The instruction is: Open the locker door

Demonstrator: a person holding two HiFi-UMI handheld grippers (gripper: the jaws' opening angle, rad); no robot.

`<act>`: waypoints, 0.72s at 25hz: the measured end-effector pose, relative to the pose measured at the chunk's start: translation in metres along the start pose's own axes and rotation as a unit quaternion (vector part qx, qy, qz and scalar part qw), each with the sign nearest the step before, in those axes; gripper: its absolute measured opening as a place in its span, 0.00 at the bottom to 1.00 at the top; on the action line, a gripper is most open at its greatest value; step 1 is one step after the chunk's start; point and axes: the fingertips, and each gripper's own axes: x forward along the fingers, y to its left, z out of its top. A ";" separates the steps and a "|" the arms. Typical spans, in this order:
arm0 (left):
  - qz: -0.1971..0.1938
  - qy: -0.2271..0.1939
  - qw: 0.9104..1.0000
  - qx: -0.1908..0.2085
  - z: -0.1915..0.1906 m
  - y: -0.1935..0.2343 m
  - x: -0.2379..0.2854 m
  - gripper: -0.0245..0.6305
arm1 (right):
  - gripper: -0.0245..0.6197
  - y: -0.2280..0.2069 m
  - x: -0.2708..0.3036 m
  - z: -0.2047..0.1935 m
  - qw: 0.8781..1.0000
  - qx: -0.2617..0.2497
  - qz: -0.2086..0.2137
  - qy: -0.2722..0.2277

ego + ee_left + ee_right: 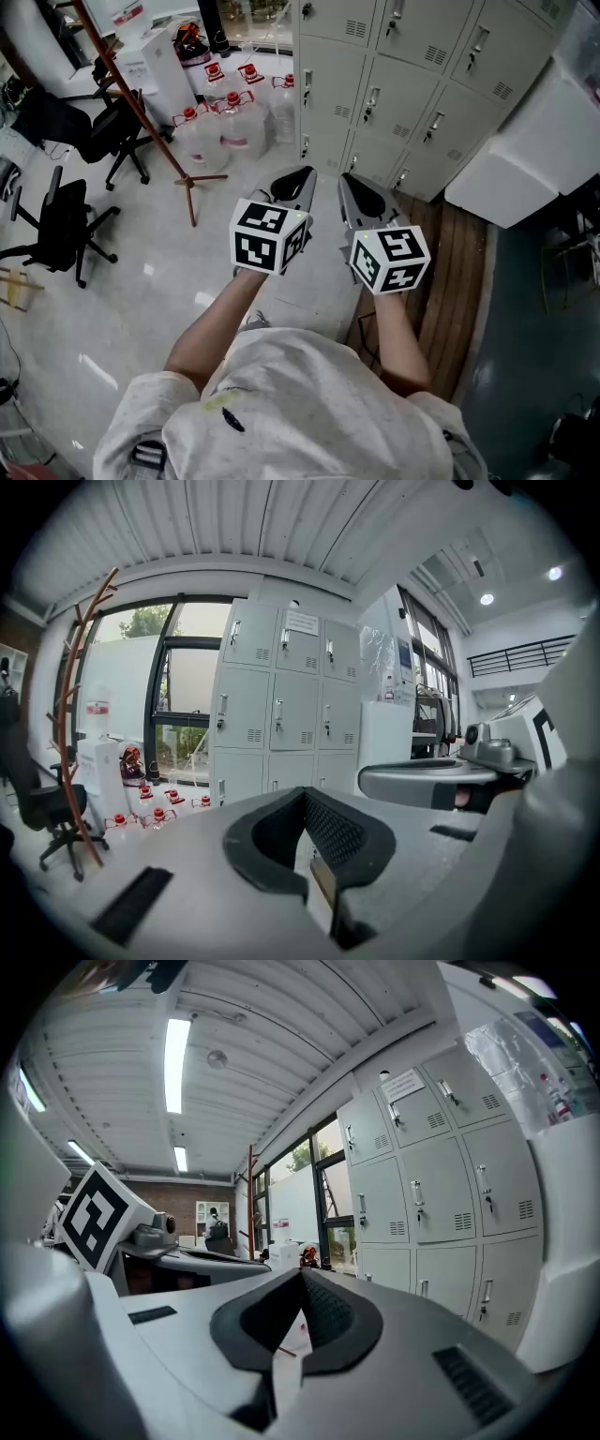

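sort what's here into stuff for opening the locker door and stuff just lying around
For the job: lockers; left hand-held gripper; right hand-held gripper.
Lying about: water jugs; chairs; coat stand.

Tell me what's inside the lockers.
Every locker door in view is shut. Only the grey fronts show, with handles and vents. Anything inside is hidden behind them.
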 end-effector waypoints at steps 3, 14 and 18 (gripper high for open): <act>0.010 0.001 1.000 -0.004 -0.001 0.005 0.000 0.05 | 0.04 0.000 0.005 -0.001 1.000 0.001 0.009 0.001; 0.022 0.006 1.000 -0.013 -0.005 0.046 0.015 0.05 | 0.04 0.003 0.047 -0.006 1.000 0.003 0.023 0.008; 0.018 0.007 1.000 -0.021 -0.003 0.074 0.033 0.05 | 0.04 -0.001 0.078 -0.008 1.000 -0.001 0.021 0.017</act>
